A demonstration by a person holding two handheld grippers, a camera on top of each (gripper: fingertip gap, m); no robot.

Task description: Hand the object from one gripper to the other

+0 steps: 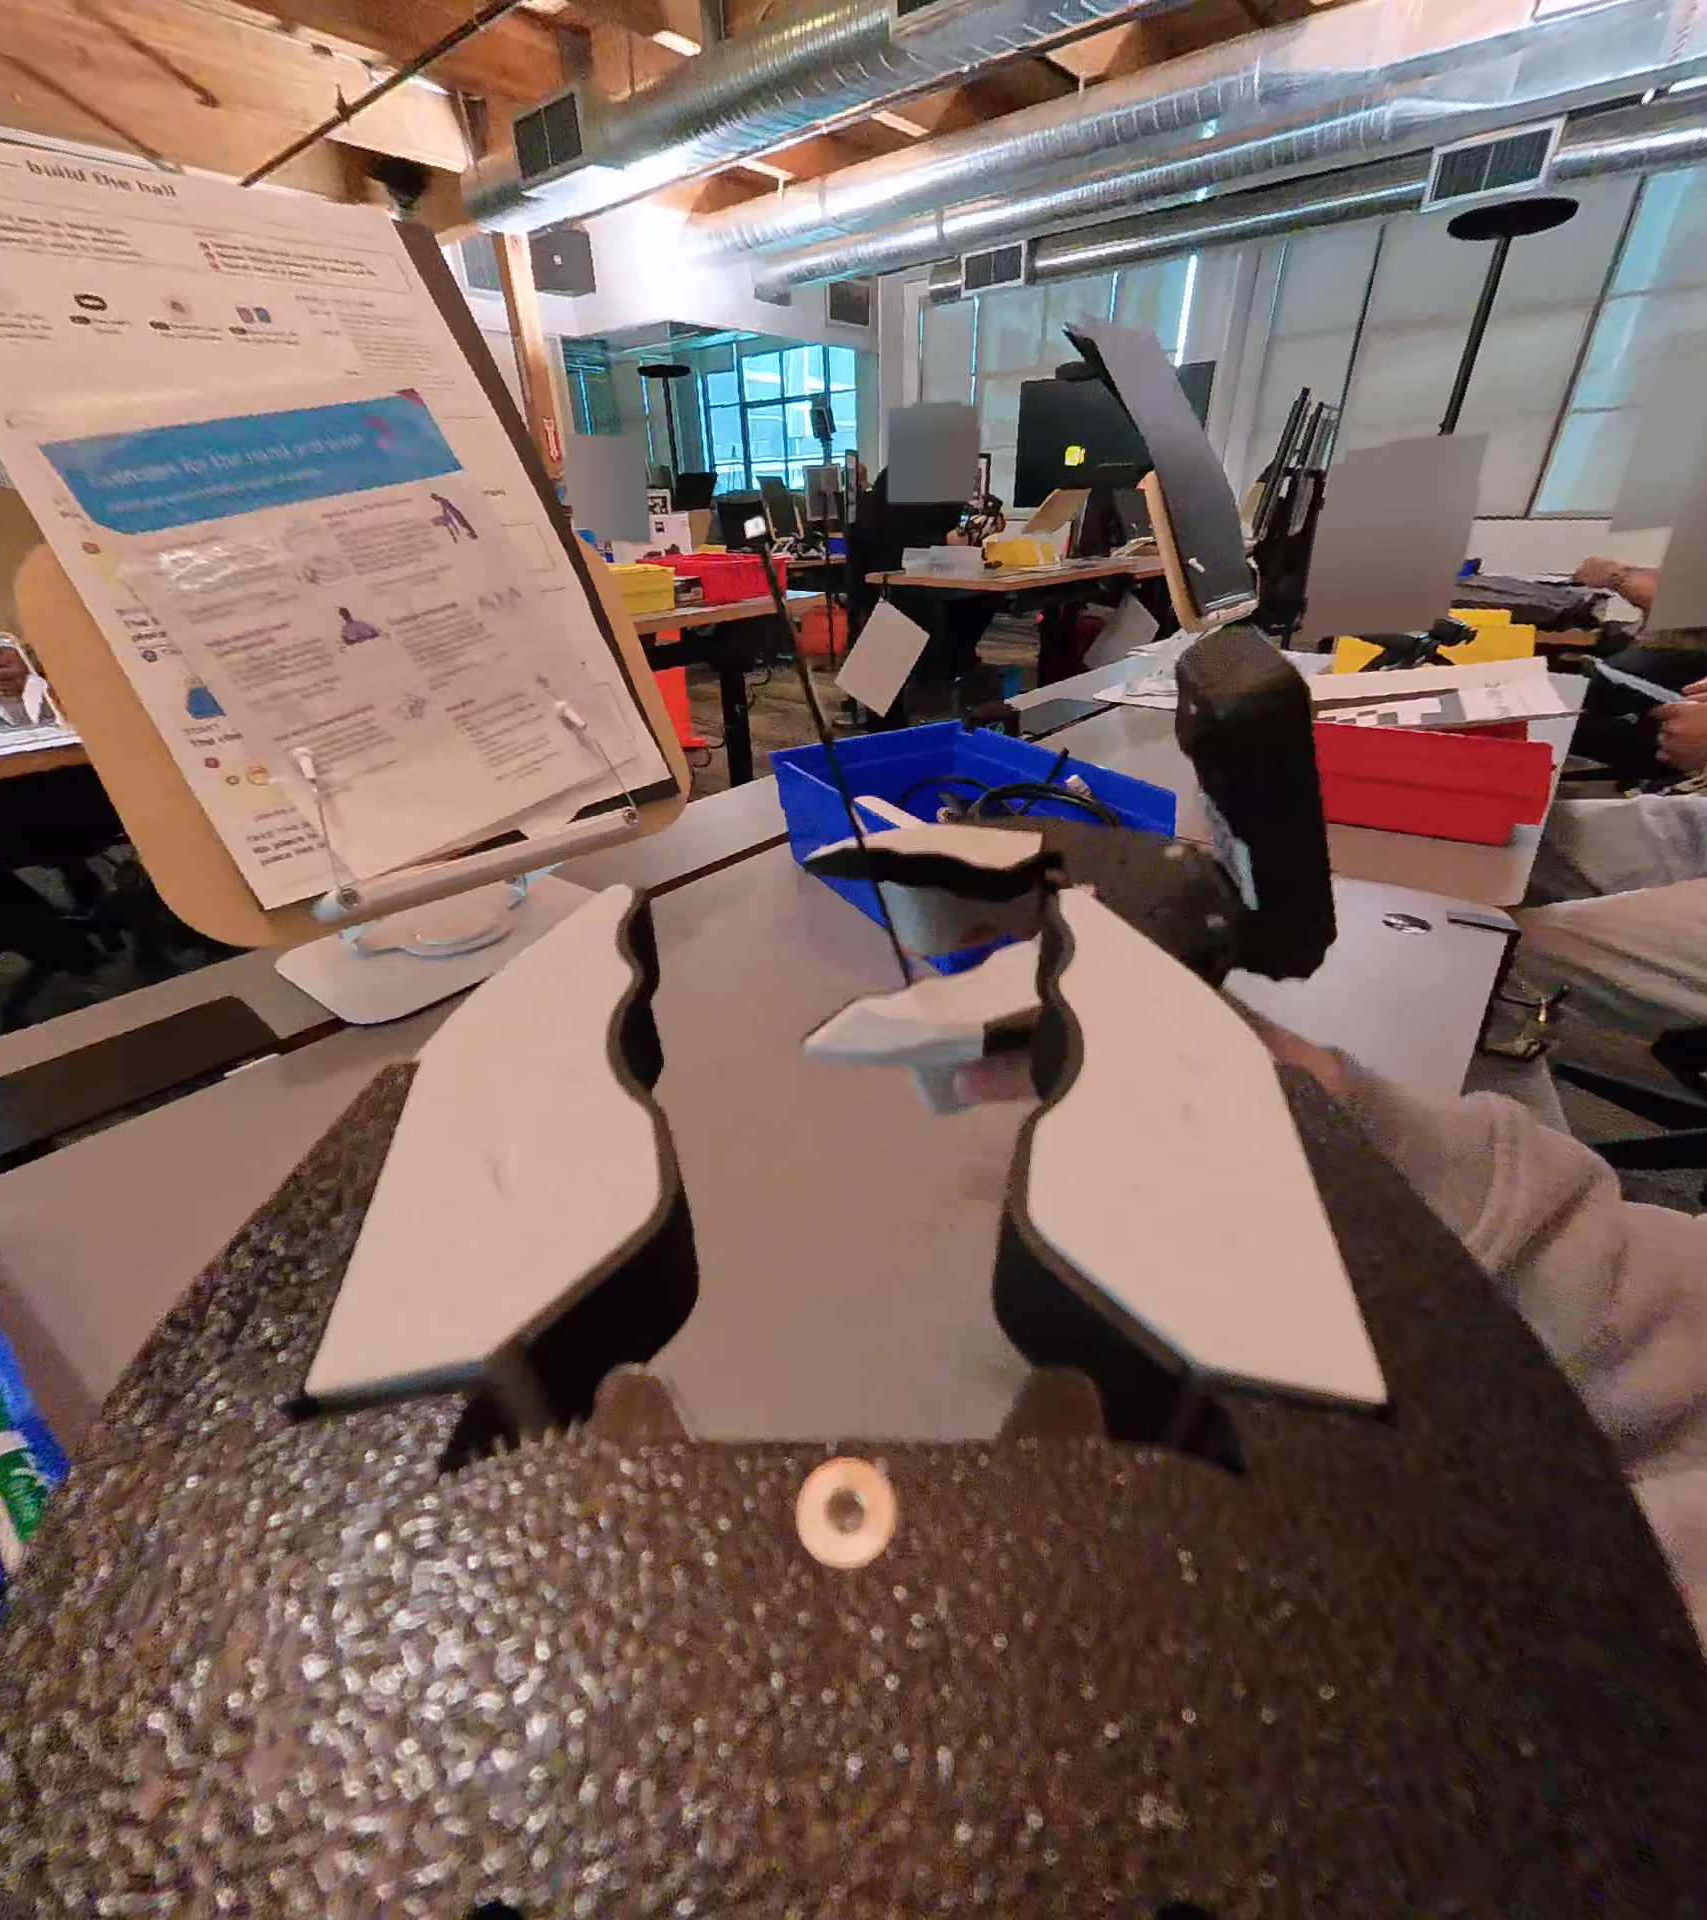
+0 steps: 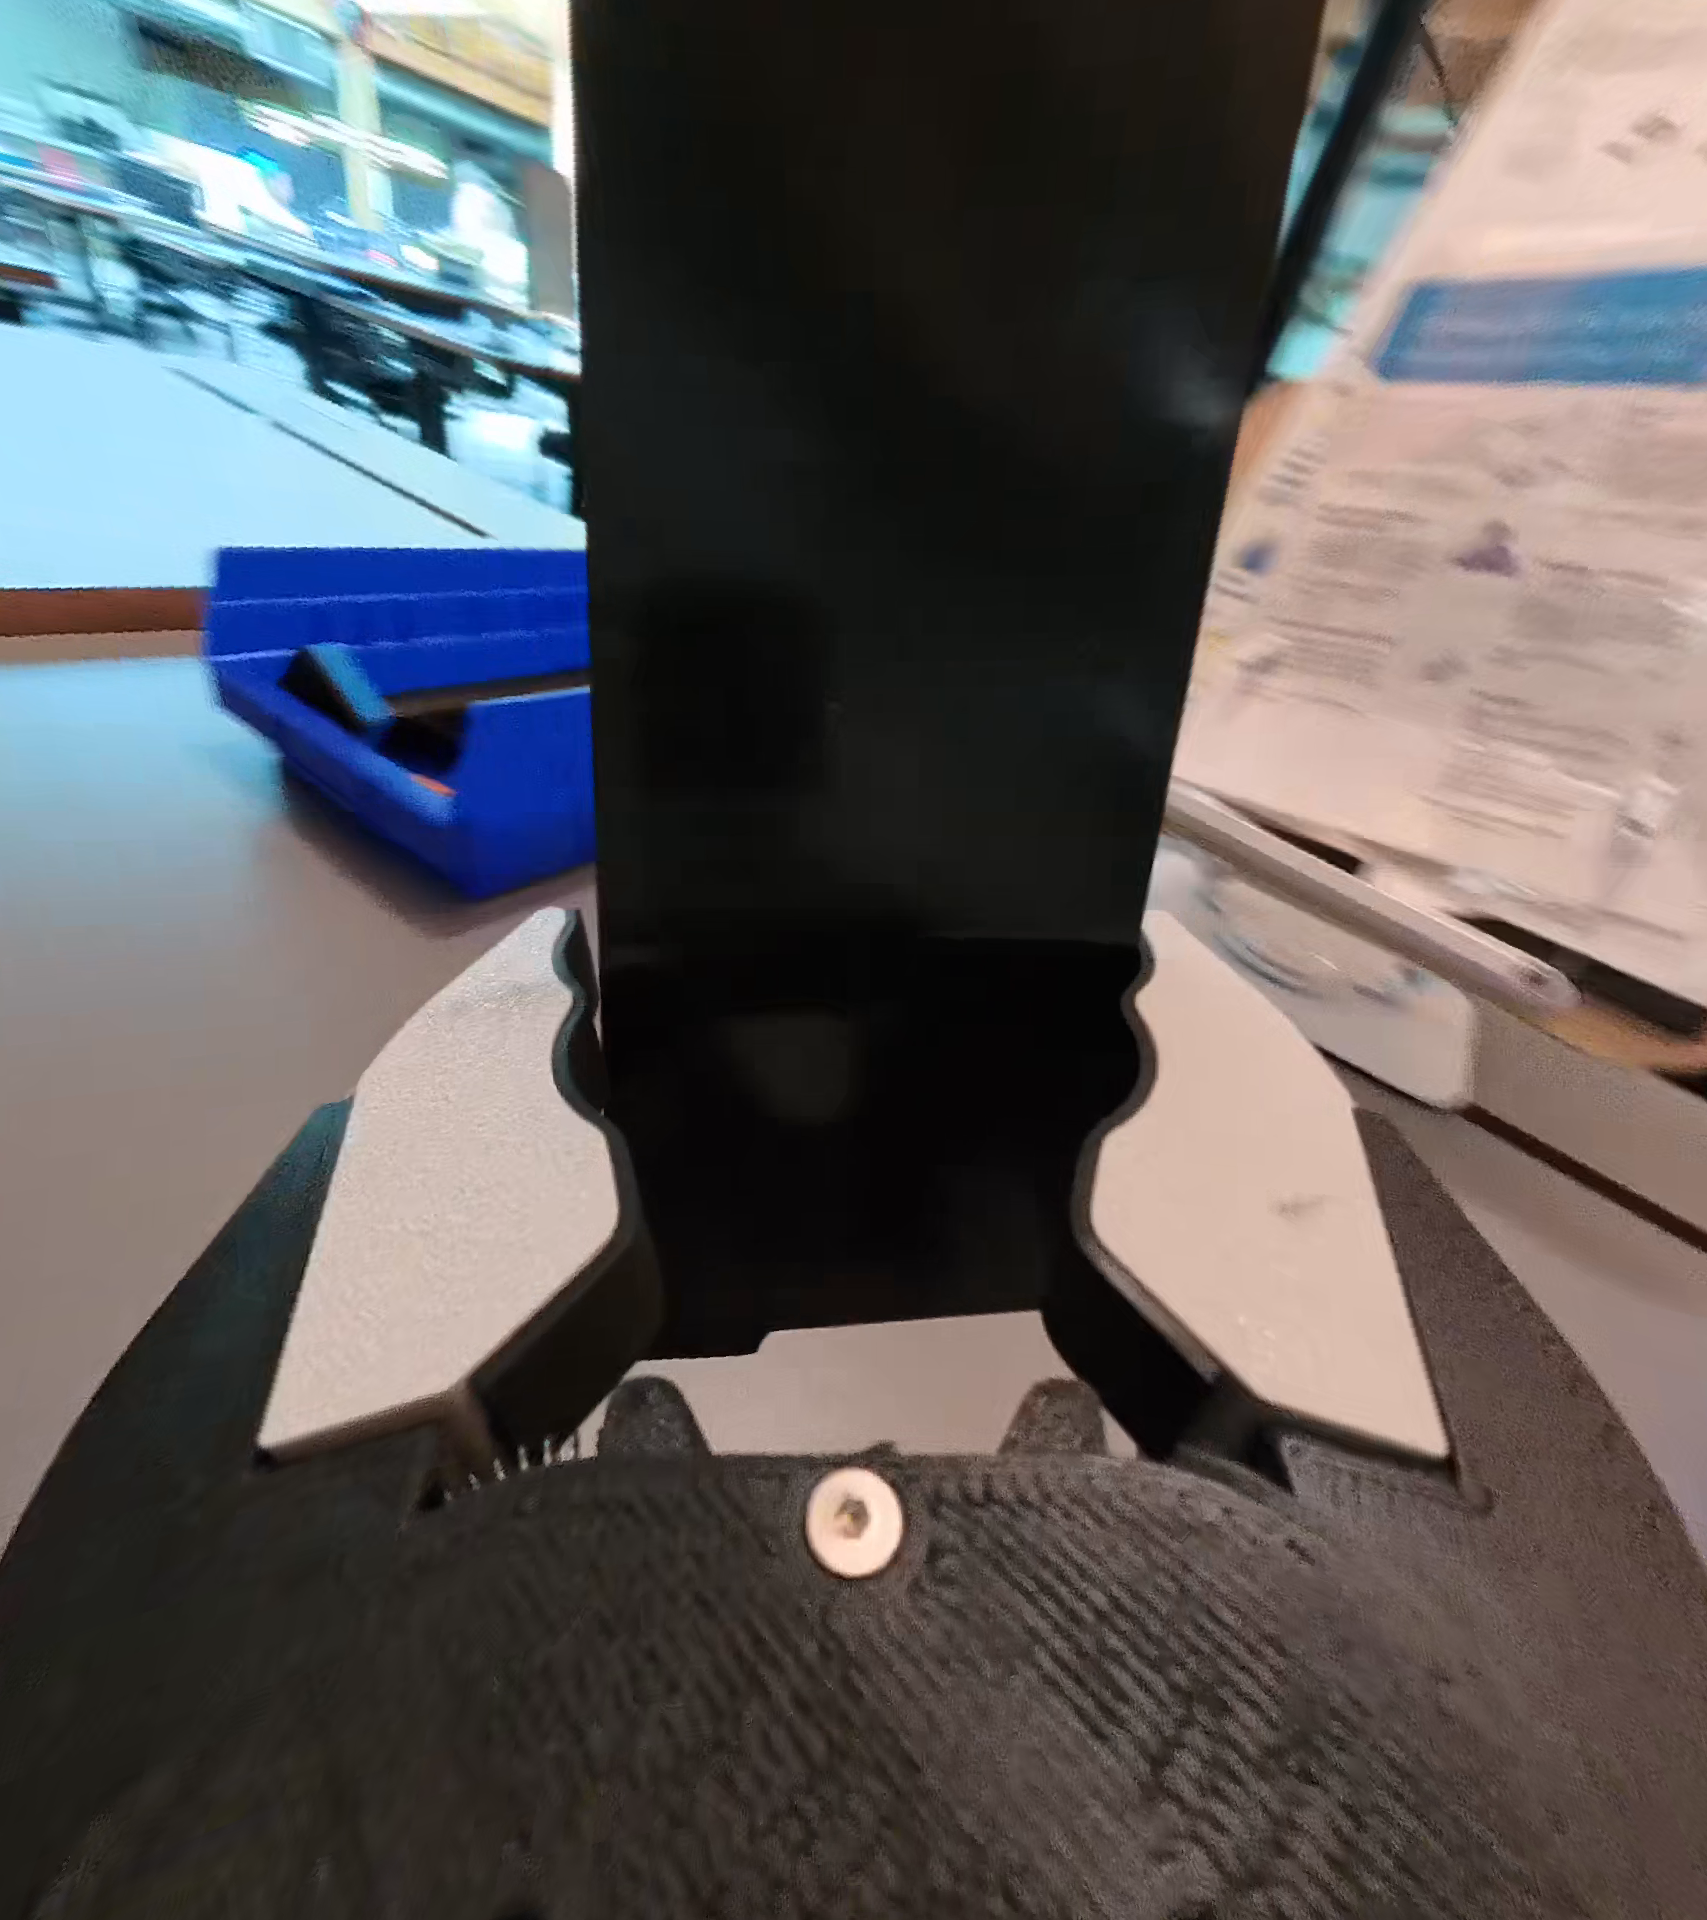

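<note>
Left gripper [image 1: 844, 997] gapes, empty; the flat black rectangular panel [image 2: 890, 520], clamped upright in right gripper [image 2: 859, 1049], lies ahead-right.

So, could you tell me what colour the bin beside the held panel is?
Blue bin, clearest in the right wrist view.

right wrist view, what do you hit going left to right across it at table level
blue plastic bin on the grey table → flat black slab clamped upright in the right gripper → tilted wooden document stand holding printed sheets
</note>
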